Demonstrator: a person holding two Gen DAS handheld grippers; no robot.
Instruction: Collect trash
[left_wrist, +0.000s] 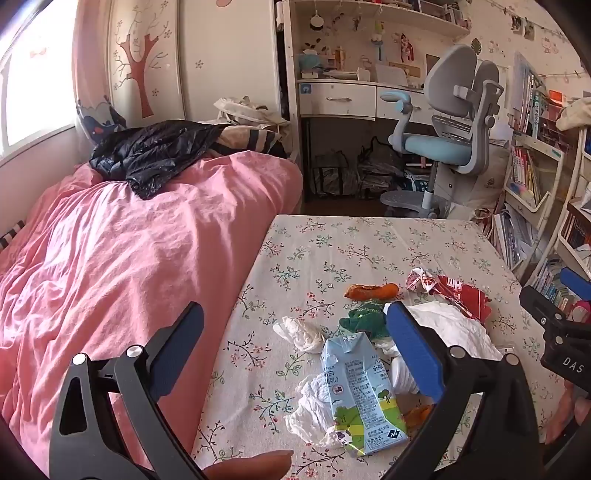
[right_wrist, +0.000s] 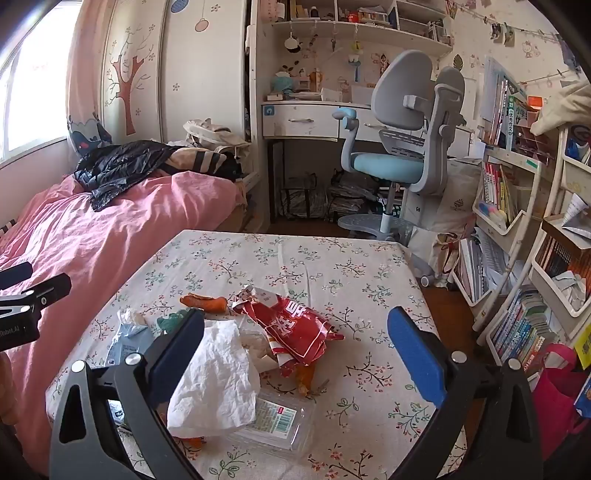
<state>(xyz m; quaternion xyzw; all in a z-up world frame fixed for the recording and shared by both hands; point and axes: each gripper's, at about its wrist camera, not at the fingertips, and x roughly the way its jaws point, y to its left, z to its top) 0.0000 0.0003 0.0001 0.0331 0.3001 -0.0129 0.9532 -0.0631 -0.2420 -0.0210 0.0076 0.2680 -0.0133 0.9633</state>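
Trash – flattened pale-blue milk carton (left_wrist: 360, 395), crumpled white tissue (right_wrist: 216, 373), torn red snack wrapper (right_wrist: 295, 326) – strewn on floral-cloth bench (right_wrist: 332, 258) | left gripper (left_wrist: 295, 350) fingers spread, empty | right gripper (right_wrist: 295, 350) fingers spread, empty

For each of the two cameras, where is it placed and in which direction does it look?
Left wrist: on the open left gripper, facing the milk carton; a fingertip shows, right gripper at the edge.
Right wrist: on the open right gripper, facing the red wrapper.
Shared: floral table, desk chair.
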